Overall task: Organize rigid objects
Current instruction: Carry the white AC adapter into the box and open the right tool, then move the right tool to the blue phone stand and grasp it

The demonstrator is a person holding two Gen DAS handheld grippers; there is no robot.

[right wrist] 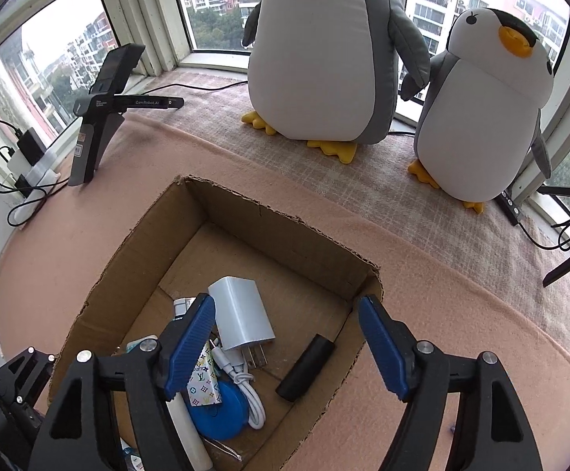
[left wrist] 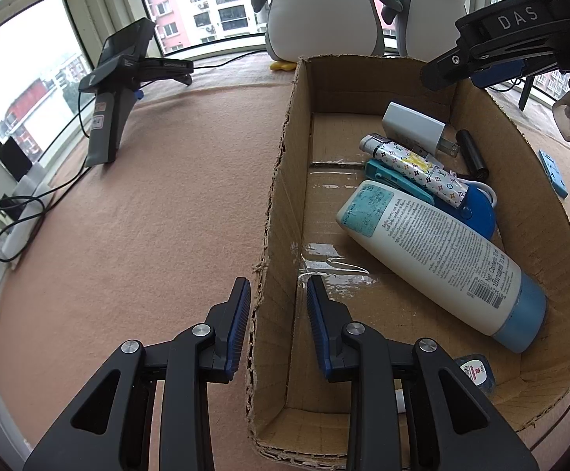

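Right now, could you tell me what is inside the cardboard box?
The cardboard box holds a lotion bottle, white charger, patterned lighter, black cylinder and blue round item, partly covered.

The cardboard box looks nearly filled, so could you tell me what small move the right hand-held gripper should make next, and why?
Probably lift the right hand-held gripper straight up and out of the cardboard box. It hangs open and empty above the black cylinder and white charger, which already lie on the box floor, so nothing there seems to need gripping.
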